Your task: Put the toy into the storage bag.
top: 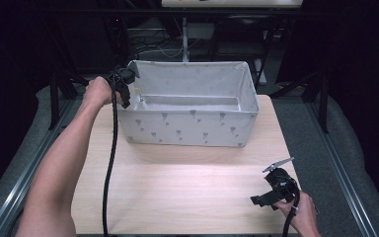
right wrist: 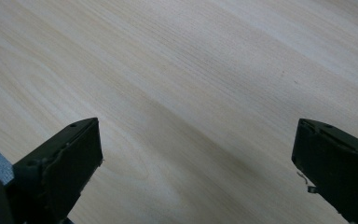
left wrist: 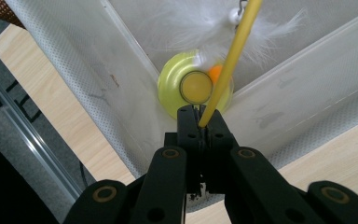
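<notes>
A white fabric bin (top: 187, 129) with small grey prints stands at the back of the wooden table. My left gripper (top: 124, 84) hangs over its left rim, shut on a thin yellow stick (left wrist: 228, 65). In the left gripper view the stick runs up to white feathers (left wrist: 200, 21), and below it a yellow-green round toy (left wrist: 172, 81) with an orange ball lies in the bin's corner. My right gripper (top: 269, 196) rests low near the table's front right corner, open, with bare wood between its jaws (right wrist: 196, 154).
The wooden tabletop (top: 177, 187) stretches wide in front of the bin. Grey padding and metal rails (top: 335, 163) flank both sides of the table. Dark frames and cables stand behind the bin.
</notes>
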`<state>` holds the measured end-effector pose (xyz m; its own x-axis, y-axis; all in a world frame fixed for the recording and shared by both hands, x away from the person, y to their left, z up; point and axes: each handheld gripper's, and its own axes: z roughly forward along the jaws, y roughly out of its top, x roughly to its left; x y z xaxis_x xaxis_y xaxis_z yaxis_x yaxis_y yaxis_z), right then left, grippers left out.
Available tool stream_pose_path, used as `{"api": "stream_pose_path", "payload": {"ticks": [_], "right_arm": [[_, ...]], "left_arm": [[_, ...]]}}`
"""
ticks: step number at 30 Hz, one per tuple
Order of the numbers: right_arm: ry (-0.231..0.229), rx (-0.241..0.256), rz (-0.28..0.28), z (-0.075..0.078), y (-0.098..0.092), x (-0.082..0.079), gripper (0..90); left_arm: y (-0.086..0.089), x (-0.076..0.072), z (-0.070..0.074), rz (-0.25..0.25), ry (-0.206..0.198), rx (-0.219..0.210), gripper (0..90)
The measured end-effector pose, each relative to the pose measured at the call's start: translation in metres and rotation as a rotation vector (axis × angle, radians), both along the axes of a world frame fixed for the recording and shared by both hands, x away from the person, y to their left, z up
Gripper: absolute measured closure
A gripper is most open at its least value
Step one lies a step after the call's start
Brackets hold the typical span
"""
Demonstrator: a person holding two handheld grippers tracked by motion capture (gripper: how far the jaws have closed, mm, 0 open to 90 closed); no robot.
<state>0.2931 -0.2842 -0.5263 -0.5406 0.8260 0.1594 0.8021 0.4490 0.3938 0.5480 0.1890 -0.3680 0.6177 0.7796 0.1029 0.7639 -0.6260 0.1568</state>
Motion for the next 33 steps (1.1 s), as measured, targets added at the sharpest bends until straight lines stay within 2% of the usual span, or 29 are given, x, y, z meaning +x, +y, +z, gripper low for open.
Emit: {"api": "stream_pose_path", "payload": {"ticks": [4,6,8,9,10,14,17,21,24,25,28,33], "right_arm": [[0.003,0.002,0.000,0.000,0.001,0.000,1.4],[-0.002,0.002,0.003,0.001,0.000,0.000,1.3],[0.000,0.014,0.001,0.000,0.000,0.000,1.0],[0.000,0.015,-0.001,0.000,0.000,0.000,1.0],[0.000,0.015,-0.001,0.000,0.000,0.000,1.0],[0.008,0.011,0.001,0.000,0.000,0.000,1.0],[-0.005,0.014,-0.008,0.000,0.000,-0.001,1.0],[-0.001,0.013,-0.009,0.001,0.000,-0.001,1.0],[-0.001,-0.007,0.007,0.002,0.000,0.000,1.0],[-0.003,0.010,0.004,0.002,0.001,-0.001,1.0],[-0.005,-0.003,0.008,0.002,0.001,-0.001,1.0],[0.001,0.004,-0.004,0.001,0.002,-0.001,1.0]], "left_arm": [[0.002,-0.001,0.001,0.005,0.004,-0.022,86.2],[0.004,-0.001,0.002,0.012,-0.006,-0.025,79.2],[0.006,-0.001,0.005,0.021,-0.003,-0.041,74.4],[0.007,-0.001,0.007,0.023,-0.009,-0.052,69.2],[0.008,-0.002,0.009,0.022,-0.012,-0.057,69.2],[0.008,-0.007,0.023,0.018,-0.054,-0.095,57.9],[0.007,-0.015,0.036,0.000,-0.090,-0.117,51.2],[0.007,-0.026,0.050,-0.013,-0.114,-0.106,40.6],[0.009,-0.035,0.059,-0.011,-0.128,-0.102,30.3],[0.010,-0.037,0.061,-0.012,-0.131,-0.104,26.8],[0.013,-0.046,0.067,-0.005,-0.138,-0.117,19.9],[0.017,-0.065,0.070,-0.021,-0.153,-0.114,14.7]]}}
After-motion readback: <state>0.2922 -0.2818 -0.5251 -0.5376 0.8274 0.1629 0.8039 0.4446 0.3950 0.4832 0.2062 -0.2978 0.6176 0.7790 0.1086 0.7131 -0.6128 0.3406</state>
